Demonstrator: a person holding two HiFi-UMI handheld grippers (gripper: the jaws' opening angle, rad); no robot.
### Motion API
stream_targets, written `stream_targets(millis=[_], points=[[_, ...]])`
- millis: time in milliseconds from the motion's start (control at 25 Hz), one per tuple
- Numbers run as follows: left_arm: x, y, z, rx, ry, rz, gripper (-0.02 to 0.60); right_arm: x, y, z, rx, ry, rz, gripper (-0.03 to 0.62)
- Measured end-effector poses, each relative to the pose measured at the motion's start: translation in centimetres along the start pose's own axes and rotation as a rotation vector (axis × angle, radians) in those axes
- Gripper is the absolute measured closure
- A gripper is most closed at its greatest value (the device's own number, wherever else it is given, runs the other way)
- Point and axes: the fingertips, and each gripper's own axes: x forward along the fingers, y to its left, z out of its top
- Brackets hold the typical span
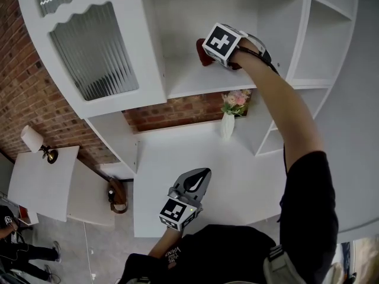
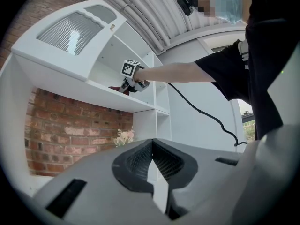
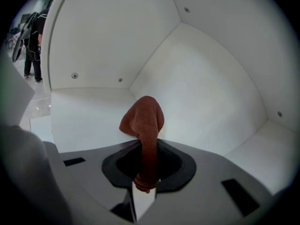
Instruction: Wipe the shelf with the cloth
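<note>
Up in the white cabinet, the right gripper (image 1: 208, 54) reaches into an open compartment, its 2 jaws clamped on a reddish-brown cloth (image 3: 146, 120). The cloth runs as a narrow strip between the pads and bunches into a rounded wad beyond the tips. That wad points toward a back corner of the compartment, over the shelf (image 3: 82, 121). From the left gripper view the cloth (image 2: 115, 87) appears to rest on the shelf board (image 2: 93, 93) toward its back edge, set in from the front.

Lower down, the left gripper (image 1: 202, 176) hangs over the white counter (image 1: 160, 158), near its front edge, jaws closed tip to tip with nothing between them. A white vase (image 1: 227, 126) of pale flowers (image 1: 237, 102) stands at the counter's back edge, against the brick wall (image 1: 177, 110). A cabinet door (image 1: 95, 55) with ribbed glass stands left of the open compartment
</note>
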Motion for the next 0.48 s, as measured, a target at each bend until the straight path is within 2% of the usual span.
stream_targets(millis=[240, 480], points=[[-2.5, 0.5, -0.5, -0.003, 0.013, 0.006, 0.575, -1.6, 6.1, 5.5, -0.008, -0.134, 0.119, 0.536], [-4.6, 1.1, -0.8, -0.004, 0.009, 0.015, 0.575, -1.9, 10.6, 7.8, -0.027, -0.157, 0.213, 0.535]])
